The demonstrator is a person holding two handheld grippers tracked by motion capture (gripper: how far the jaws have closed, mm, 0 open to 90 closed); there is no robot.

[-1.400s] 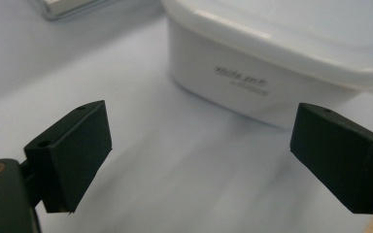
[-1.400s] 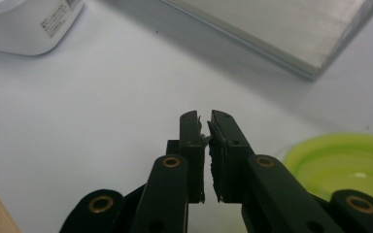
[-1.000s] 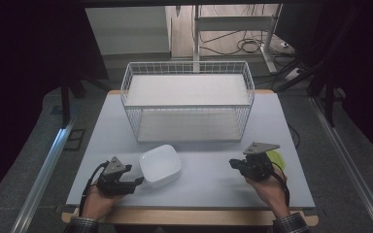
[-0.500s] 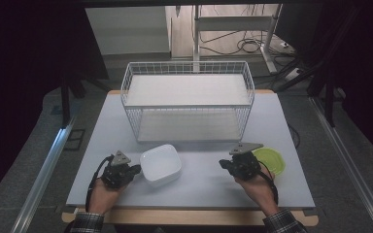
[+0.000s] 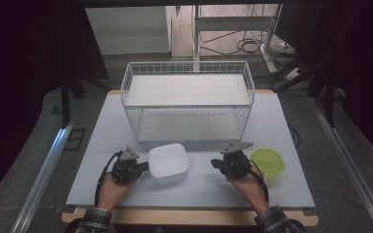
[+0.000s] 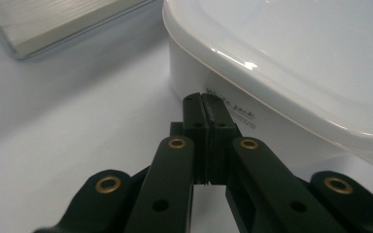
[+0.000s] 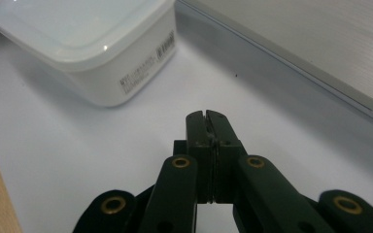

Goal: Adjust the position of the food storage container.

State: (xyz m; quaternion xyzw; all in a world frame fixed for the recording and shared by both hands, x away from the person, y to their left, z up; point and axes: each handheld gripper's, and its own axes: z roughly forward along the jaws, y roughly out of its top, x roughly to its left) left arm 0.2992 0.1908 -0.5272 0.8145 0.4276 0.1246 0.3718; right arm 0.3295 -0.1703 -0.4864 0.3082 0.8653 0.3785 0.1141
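White tabletop (image 5: 199, 187) is carrying the lidded white container (image 5: 168, 162); left gripper (image 6: 205, 104), jaws closed and empty, is nearing its wall and risks shoving it away.

I count one white lidded container (image 5: 168, 162), one green round lid (image 5: 267, 161), one white wire basket (image 5: 188, 103), one table (image 5: 102, 145), two grippers, the left gripper (image 5: 144, 167) and the right gripper (image 5: 214, 163), two hands holding them
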